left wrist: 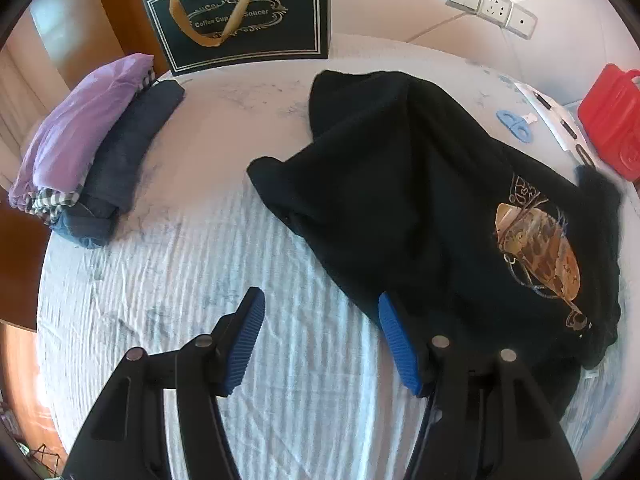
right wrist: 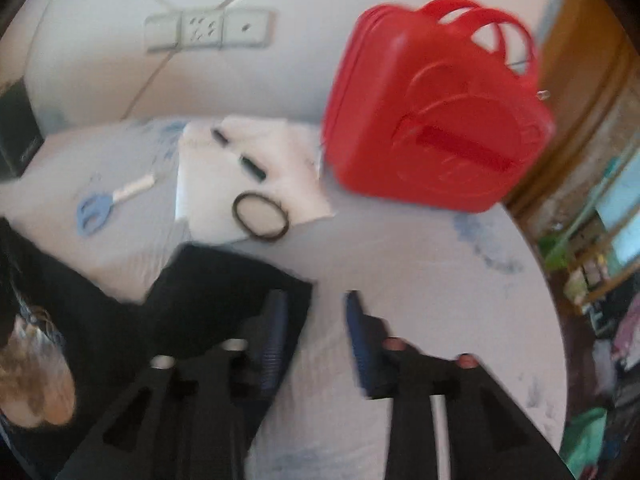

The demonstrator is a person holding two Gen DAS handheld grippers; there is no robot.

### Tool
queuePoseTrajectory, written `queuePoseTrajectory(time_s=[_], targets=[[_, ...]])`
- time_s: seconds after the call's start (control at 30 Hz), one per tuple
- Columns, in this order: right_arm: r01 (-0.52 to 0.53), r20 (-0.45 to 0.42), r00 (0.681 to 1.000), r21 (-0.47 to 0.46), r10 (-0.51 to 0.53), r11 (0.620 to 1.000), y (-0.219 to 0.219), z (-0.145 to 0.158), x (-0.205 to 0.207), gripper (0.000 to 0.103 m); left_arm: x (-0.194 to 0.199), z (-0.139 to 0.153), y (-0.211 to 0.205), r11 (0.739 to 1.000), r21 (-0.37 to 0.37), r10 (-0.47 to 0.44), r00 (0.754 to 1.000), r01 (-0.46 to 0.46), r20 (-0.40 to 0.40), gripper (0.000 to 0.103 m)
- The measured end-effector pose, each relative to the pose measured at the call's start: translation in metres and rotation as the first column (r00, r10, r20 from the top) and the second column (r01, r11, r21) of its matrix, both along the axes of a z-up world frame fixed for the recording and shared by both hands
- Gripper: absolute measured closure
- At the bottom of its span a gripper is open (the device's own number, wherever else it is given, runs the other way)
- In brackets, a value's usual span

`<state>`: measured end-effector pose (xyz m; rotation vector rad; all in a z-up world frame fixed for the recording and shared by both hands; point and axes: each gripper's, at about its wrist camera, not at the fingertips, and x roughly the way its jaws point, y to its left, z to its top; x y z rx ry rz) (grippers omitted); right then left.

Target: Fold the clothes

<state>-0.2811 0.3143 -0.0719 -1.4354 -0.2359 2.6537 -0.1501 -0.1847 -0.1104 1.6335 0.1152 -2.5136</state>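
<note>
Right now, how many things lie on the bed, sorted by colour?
Black: 2, T-shirt, hair tie
Red: 1, case
Blue: 1, scissors
Purple: 1, folded garment
Dark green: 1, gift bag
Total: 6

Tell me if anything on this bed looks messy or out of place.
The black T-shirt lies rumpled and skewed, unlike the neatly folded stack of clothes. Blue scissors, a hair tie and a red plastic case also sit on the bed.

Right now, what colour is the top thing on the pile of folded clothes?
Purple top garment, lilac really; the left wrist view shows it best.
</note>
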Motion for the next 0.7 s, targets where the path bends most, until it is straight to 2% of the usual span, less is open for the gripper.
queuePoseTrajectory(time_s=[0.03,0.07,0.17,0.3,0.37,0.4,0.47,0.5,0.63,0.7], targets=[[-0.018,0.007,1.0,-0.068,0.019,0.998,-0.001,0.004,0.012,0.064,0.0,0.0,-0.002,1.0,-0.003,-0.005,1.0,0.005,-0.004,0.043],[-0.035,0.015,0.999,-0.132,0.037,0.991,-0.001,0.007,0.023,0.064,-0.001,0.0,-0.004,1.0,-0.005,-0.009,1.0,0.009,-0.008,0.037],[-0.049,0.095,0.993,-0.241,0.074,0.969,-0.011,-0.01,0.063,0.064,-0.012,-0.004,-0.014,1.0,-0.023,-0.017,1.0,0.016,-0.018,0.034],[0.009,0.204,0.977,-0.34,0.065,0.94,-0.015,-0.044,0.125,0.06,-0.04,-0.014,-0.029,0.999,-0.051,-0.017,0.999,0.015,-0.033,0.034],[0.063,0.24,0.97,-0.383,0.033,0.921,-0.012,-0.057,0.15,0.051,-0.056,-0.025,-0.033,0.999,-0.049,-0.015,1.0,0.013,-0.027,0.034],[0.096,0.254,0.967,-0.4,0.01,0.911,-0.013,-0.065,0.16,0.047,-0.064,-0.03,-0.035,0.999,-0.049,-0.013,1.0,0.012,-0.024,0.034],[0.144,0.261,0.965,-0.422,-0.032,0.895,-0.013,-0.071,0.169,0.033,-0.08,-0.043,-0.036,0.999,-0.046,-0.016,1.0,0.015,-0.009,0.034],[0.165,0.261,0.964,-0.433,-0.052,0.886,-0.013,-0.074,0.172,0.03,-0.082,-0.046,-0.034,0.998,-0.055,-0.023,1.0,0.022,-0.014,0.034],[0.195,0.243,0.966,-0.452,-0.09,0.87,-0.028,-0.082,0.172,0.012,-0.087,-0.053,-0.03,0.997,-0.065,-0.043,0.999,0.042,-0.009,0.033],[0.188,0.26,0.962,-0.42,-0.081,0.888,-0.042,-0.091,0.165,0.011,-0.086,-0.051,-0.032,0.998,-0.025,-0.057,0.998,0.057,0.011,0.05]])
